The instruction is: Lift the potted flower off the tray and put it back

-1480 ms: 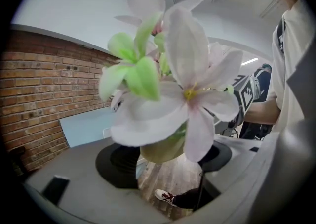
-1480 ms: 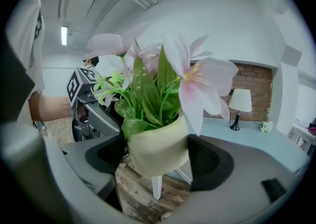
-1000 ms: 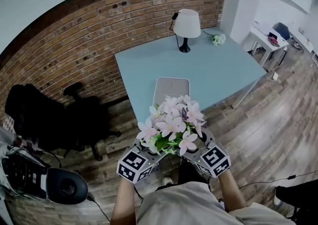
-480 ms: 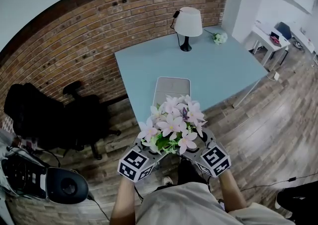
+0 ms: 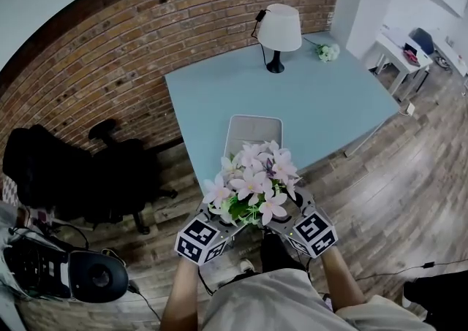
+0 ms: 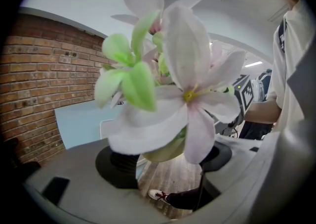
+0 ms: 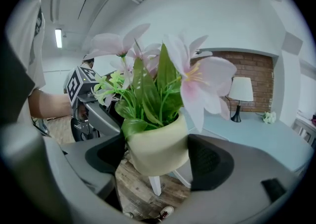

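Hovering beyond the desk's (image 5: 219, 96) near edge, the potted flower (image 5: 252, 185) has barely shifted this past second, so its return to the tray (image 5: 252, 131) looks still ahead. The right gripper (image 7: 158, 156) is clamped on the potted flower. The left gripper (image 6: 168, 161) seems clamped too, though petals hide the contact. One pot, one tray, one lamp (image 5: 279, 30), two grippers.

You bring the potted flower (image 5: 251, 180) a shade toward 12 o'clock, and the left gripper (image 6: 168, 157) and right gripper (image 7: 158, 157) clamped on its pot go with it, their marker cubes sitting a little higher in the head view than a second ago. Your head turns slightly too. The lamp (image 5: 280, 28) and the far corner of the table (image 5: 329, 96) slide toward 1 o'clock, the table's left corner creeps toward 10 o'clock, and the office chair (image 5: 110, 169) drifts toward 9 o'clock.
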The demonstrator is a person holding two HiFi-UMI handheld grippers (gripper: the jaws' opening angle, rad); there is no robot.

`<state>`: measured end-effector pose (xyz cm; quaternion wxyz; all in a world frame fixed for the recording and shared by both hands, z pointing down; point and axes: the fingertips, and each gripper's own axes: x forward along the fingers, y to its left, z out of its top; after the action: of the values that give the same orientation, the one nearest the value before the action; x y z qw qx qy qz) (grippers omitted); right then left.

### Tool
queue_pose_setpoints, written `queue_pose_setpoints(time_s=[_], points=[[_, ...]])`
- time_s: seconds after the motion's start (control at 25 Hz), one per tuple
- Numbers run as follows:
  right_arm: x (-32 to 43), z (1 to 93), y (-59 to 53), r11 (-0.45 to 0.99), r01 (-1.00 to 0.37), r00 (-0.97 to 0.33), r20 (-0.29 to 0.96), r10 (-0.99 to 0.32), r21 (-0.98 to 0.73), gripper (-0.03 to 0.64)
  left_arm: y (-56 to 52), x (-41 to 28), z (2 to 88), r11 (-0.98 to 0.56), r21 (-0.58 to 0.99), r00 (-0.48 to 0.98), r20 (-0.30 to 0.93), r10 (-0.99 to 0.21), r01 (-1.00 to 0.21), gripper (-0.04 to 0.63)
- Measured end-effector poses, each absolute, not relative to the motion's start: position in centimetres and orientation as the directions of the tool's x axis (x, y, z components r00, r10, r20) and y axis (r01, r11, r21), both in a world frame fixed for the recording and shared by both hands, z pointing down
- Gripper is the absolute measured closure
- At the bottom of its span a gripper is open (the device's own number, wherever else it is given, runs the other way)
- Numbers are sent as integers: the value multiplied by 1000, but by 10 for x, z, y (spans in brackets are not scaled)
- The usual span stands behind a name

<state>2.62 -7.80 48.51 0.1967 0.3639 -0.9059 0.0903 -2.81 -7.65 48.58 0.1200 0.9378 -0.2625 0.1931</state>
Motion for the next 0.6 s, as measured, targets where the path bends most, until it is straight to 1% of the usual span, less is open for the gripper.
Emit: queue_pose_setpoints(time_s=[0.6], points=[[41, 539, -198, 766, -636, -690, 515, -509, -95, 196, -192, -12, 540, -771, 203, 729, 533, -430, -604, 240]])
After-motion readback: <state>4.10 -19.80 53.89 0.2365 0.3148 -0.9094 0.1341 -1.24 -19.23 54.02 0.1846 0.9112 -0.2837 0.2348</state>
